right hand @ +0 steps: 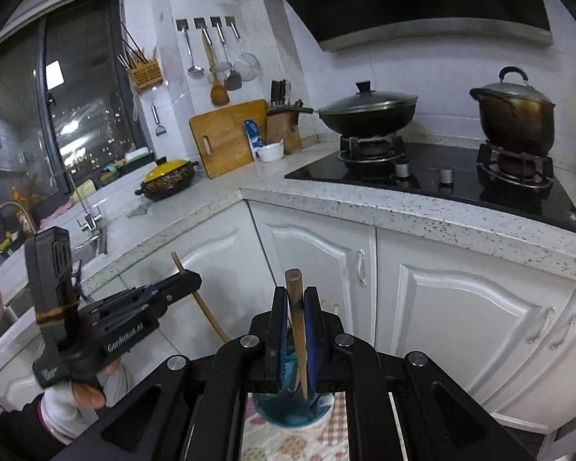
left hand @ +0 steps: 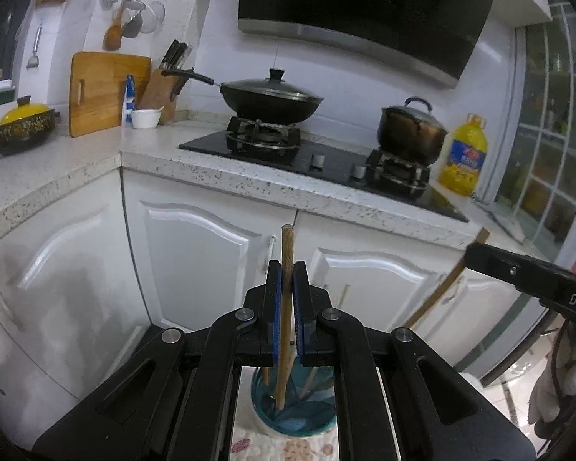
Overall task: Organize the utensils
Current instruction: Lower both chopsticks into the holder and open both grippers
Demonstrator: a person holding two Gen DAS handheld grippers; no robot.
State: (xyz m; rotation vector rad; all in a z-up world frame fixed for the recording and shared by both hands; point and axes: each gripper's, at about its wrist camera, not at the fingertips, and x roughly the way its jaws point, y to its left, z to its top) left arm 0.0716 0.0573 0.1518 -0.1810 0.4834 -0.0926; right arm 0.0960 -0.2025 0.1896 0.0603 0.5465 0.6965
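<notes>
Holding one chopstick (left hand: 287,269) clamped in my left gripper (left hand: 287,280) and another (right hand: 296,307) pinched in my right gripper (right hand: 296,307), both above the teal cup (left hand: 293,415); next, I judge, carrying them to wherever they belong.

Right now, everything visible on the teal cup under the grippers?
The teal cup is a round, open-topped holder with a blue-green inside and a pale outer wall, material unclear. It stands upright on a patterned cloth, directly below both gripper heads, which hide much of its rim. A few thin wooden sticks lean inside it. The stick clamped in the left hand-held gripper runs down toward its opening; contact there is hidden.
</notes>
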